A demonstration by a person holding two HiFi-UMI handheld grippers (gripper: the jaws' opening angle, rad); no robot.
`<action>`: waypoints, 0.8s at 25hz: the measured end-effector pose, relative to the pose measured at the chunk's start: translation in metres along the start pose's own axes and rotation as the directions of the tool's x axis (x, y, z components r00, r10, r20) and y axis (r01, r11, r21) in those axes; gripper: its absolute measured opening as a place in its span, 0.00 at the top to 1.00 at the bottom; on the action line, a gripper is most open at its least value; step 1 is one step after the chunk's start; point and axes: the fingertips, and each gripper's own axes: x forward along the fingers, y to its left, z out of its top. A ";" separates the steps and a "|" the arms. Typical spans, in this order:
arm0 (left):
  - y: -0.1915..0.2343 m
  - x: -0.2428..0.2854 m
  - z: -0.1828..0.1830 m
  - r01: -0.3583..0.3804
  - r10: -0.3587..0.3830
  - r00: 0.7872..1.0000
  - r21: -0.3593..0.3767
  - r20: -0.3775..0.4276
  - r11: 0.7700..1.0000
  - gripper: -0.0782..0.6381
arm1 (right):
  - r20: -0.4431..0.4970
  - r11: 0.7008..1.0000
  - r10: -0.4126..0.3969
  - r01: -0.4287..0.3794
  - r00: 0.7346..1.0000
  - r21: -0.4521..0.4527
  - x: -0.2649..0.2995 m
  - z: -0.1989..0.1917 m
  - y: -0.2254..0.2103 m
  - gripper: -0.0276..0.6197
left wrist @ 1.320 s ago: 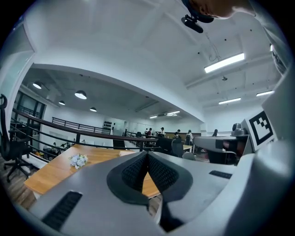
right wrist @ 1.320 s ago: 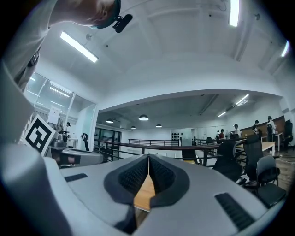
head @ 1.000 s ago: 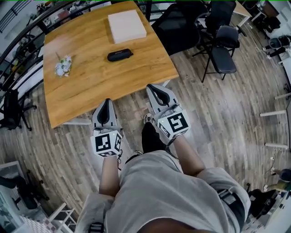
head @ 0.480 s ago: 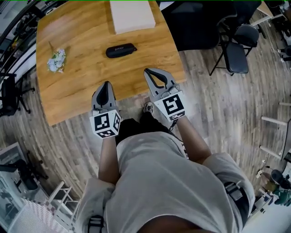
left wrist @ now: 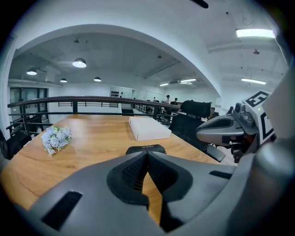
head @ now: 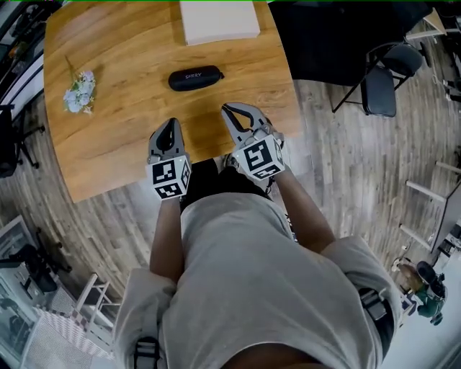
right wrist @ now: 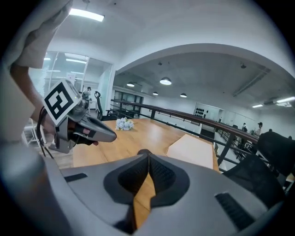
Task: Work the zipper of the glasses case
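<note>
A black zipped glasses case point(head: 195, 78) lies on the wooden table point(head: 115, 137), just beyond both grippers. The case point(left wrist: 146, 149) peeks over the shut jaws in the left gripper view, and the right gripper view shows only its top point(right wrist: 144, 151). My left gripper point(head: 168, 125) hangs over the table's near edge, shut and empty, a short way short of the case. My right gripper point(head: 229, 110) is also shut and empty, near the case's right end and pointing at it. The two grippers are side by side; each shows in the other's view.
A flat white box point(head: 218, 21) lies behind the case at the table's far side. A small bunch of pale flowers point(head: 78, 91) rests at the table's left. Black office chairs point(head: 385, 79) stand on the wood floor to the right. A railing runs behind the table.
Both grippers have moved forward from over the floor to above the table's near edge, closing on the case. The person has stepped up to the table. Jaws stayed shut.
</note>
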 end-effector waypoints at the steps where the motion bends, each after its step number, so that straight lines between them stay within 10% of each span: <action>1: 0.004 0.008 -0.003 0.008 -0.008 1.000 -0.001 -0.016 1.000 0.86 | -0.020 1.000 0.002 -0.003 1.000 -0.019 0.009 -0.003 0.000 0.92; 8: 0.028 0.047 -0.016 0.068 -0.067 0.993 0.005 -0.095 0.998 0.86 | -0.146 0.981 -0.009 -0.019 0.989 -0.191 0.066 -0.017 0.001 0.88; 12: 0.038 0.056 -0.024 0.079 -0.080 0.989 -0.012 -0.123 0.997 0.86 | -0.248 0.934 -0.025 -0.066 0.969 -0.351 0.092 -0.033 0.007 0.64; 20: 0.063 0.059 -0.039 0.069 -0.075 0.985 -0.040 -0.157 0.997 0.86 | -0.301 0.703 -0.153 -0.111 0.941 -0.702 0.130 -0.054 0.008 0.55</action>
